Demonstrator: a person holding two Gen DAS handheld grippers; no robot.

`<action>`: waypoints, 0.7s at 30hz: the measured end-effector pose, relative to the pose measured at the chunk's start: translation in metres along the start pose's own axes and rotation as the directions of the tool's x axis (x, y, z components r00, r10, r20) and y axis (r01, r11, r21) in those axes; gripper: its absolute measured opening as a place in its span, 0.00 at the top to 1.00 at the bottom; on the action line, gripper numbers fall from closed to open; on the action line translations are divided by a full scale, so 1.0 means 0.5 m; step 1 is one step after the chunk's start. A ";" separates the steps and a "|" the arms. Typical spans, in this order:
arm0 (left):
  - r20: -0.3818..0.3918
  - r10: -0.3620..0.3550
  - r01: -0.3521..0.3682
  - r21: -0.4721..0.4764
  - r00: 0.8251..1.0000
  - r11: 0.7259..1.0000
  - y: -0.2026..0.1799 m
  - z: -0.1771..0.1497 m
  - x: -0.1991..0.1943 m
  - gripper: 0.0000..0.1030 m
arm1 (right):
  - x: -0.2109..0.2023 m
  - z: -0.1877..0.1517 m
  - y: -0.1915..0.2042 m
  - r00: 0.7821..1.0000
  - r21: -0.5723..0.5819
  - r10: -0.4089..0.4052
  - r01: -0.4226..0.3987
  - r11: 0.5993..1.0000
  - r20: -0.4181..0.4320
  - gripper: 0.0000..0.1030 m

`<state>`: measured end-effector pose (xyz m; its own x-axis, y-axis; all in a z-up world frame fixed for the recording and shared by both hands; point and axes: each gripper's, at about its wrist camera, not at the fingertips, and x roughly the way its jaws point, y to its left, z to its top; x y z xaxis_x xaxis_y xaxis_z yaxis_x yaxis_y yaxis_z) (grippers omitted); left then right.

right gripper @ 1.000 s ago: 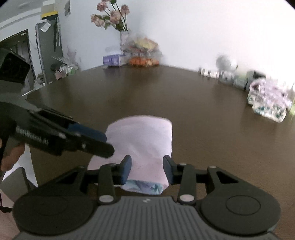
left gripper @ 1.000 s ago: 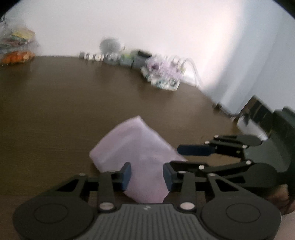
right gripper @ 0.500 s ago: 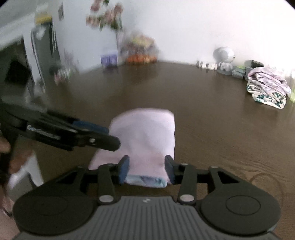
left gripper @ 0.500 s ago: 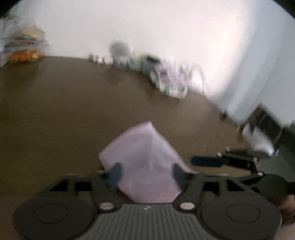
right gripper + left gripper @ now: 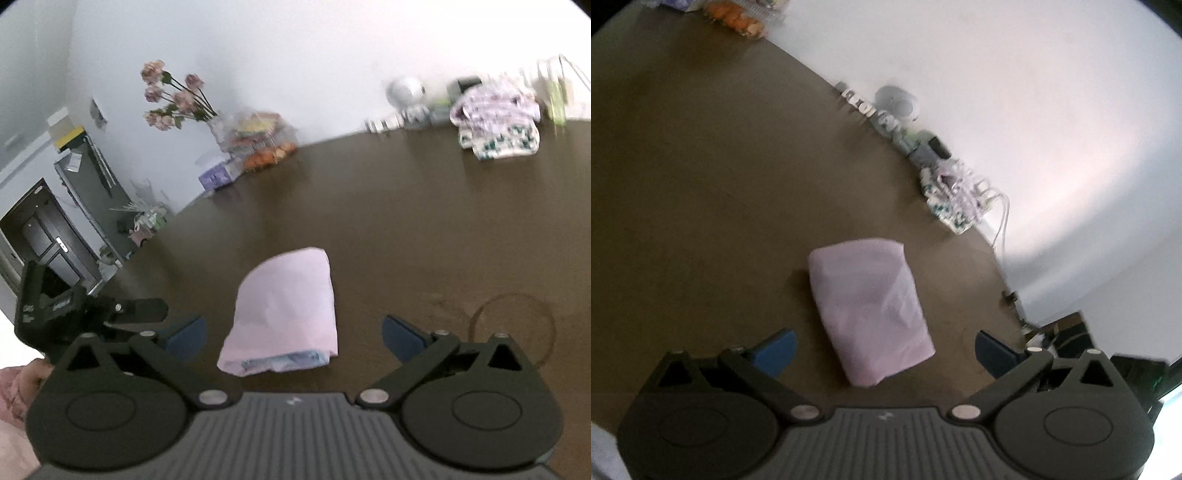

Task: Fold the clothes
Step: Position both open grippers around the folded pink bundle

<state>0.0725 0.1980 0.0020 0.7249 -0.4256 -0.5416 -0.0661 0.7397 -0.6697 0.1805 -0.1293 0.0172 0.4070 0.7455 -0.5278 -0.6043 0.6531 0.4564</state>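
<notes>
A folded pale pink garment (image 5: 868, 310) lies flat on the dark brown table (image 5: 701, 184). My left gripper (image 5: 884, 349) hovers just short of its near end. Its jaws are opening and stand wide apart, and its blue pads (image 5: 775, 349) touch nothing. In the right wrist view the same garment (image 5: 288, 310) shows a light blue inner layer at its near edge. My right gripper (image 5: 293, 336) is likewise opening wide, with the cloth lying loose ahead between the spread fingers. The left tool's black frame (image 5: 55, 306) shows at the left, with a hand below it.
A pile of patterned clothes (image 5: 495, 125) sits at the table's far edge, next to a white round device (image 5: 404, 90) and small items. A fruit basket (image 5: 266, 144) and a vase of flowers (image 5: 173, 96) stand at the back. A ring mark (image 5: 511, 328) stains the table.
Both grippers' jaws have spread from narrow to wide, off the pink garment. Both tools have rolled and drawn back a little. The right gripper has left the left wrist view.
</notes>
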 end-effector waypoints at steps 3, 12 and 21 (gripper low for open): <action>-0.001 0.011 -0.011 0.012 1.000 1.000 -0.009 -0.007 0.000 0.00 | 0.005 -0.002 -0.001 1.000 0.002 0.009 -0.008 1.000 -0.012 0.00; -0.037 0.066 -0.067 -0.011 0.997 0.998 -0.004 0.010 0.038 0.00 | 0.054 0.027 -0.026 0.992 -0.018 0.056 -0.059 0.998 -0.116 0.00; -0.056 0.120 -0.124 -0.083 0.991 0.989 0.009 0.051 0.098 0.00 | 0.187 0.099 -0.073 0.949 0.010 0.155 -0.159 0.987 -0.276 0.00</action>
<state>0.1251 0.1934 -0.0145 0.6721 -0.3626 -0.6456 -0.2126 0.7407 -0.6373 0.2746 -0.0768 -0.0132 0.1033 0.7719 -0.6273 -0.6543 0.5277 0.5416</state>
